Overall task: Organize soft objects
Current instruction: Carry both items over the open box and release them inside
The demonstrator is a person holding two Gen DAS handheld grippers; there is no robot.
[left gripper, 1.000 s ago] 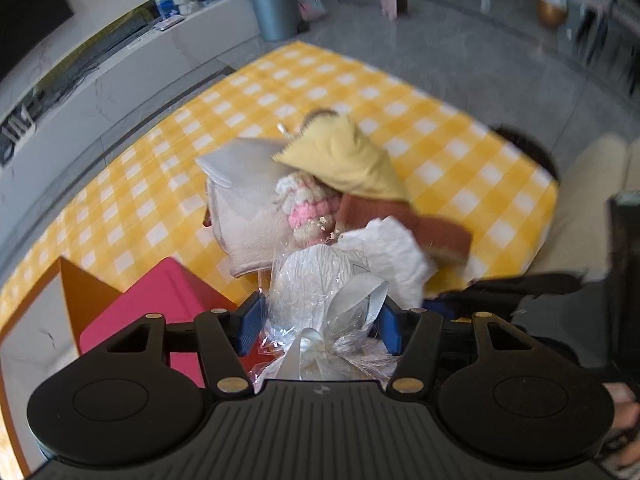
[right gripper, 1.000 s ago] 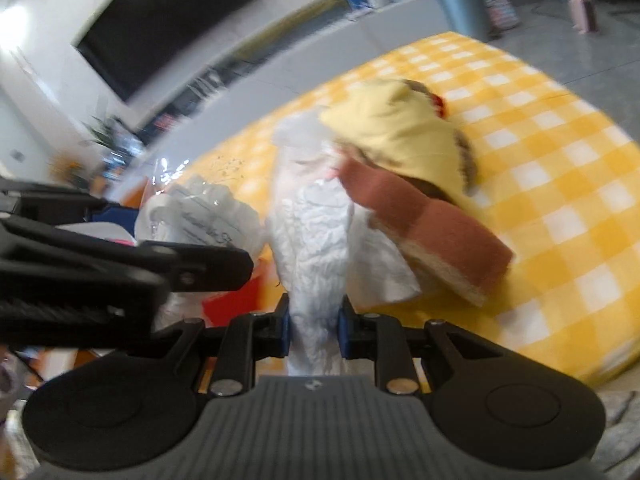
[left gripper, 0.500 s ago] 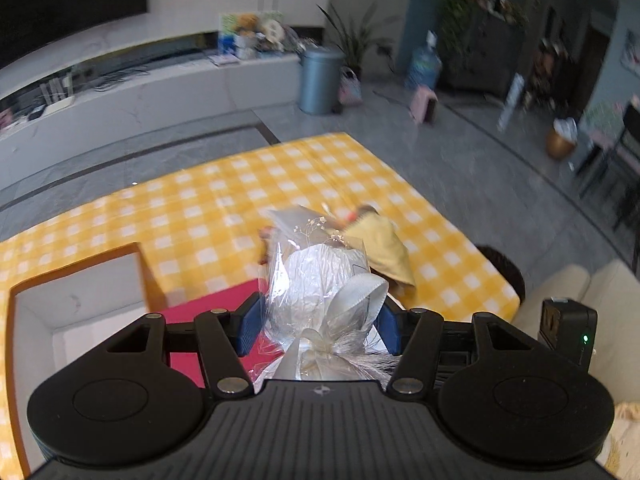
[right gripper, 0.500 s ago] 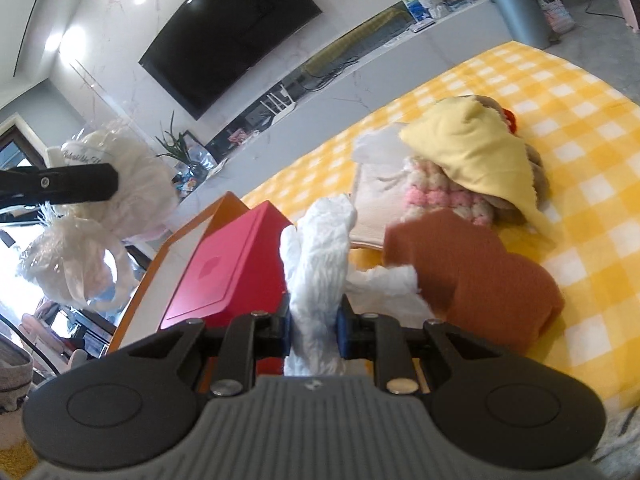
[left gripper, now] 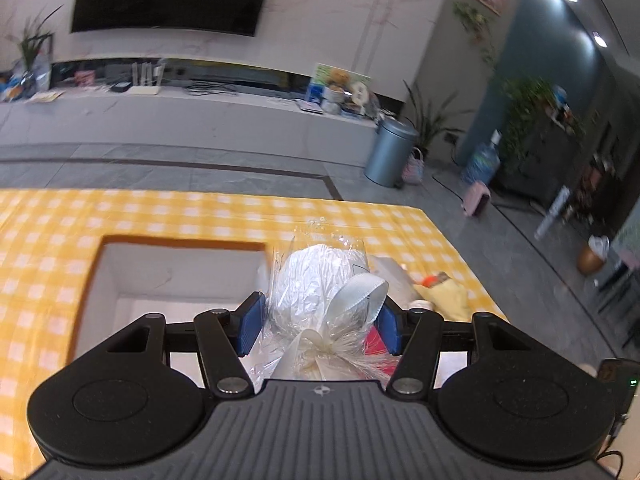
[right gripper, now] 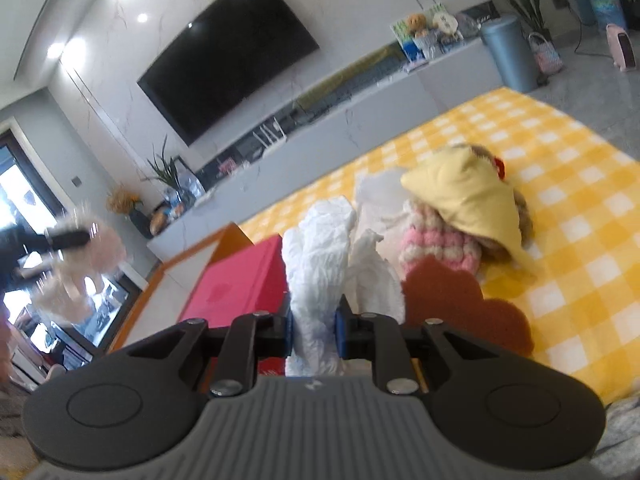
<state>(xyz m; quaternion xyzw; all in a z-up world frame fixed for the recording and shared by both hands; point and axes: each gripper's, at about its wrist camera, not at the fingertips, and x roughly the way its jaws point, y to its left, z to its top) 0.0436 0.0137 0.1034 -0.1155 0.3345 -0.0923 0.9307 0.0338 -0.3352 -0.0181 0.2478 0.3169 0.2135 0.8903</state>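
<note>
Swung away from the pile of soft things, the left claw [left gripper: 318, 326] now carries its cellophane-wrapped bundle [left gripper: 320, 280] above the open orange-rimmed box [left gripper: 180, 242], pads wide apart and pressing the crackly wrap just above the ribbon knot, seemingly the firmest hold on a light, slippery parcel. Beside it, the right claw [right gripper: 314, 330], nearly closed, pinches a limp white crumpled cloth [right gripper: 316, 248] lifted near the red lid [right gripper: 236, 280]. Beyond, the yellow garment [right gripper: 460, 196] lies on the checked counter [right gripper: 580, 220].

Blurred bundle [right gripper: 86, 264] at left edge (contents unclear)
</note>
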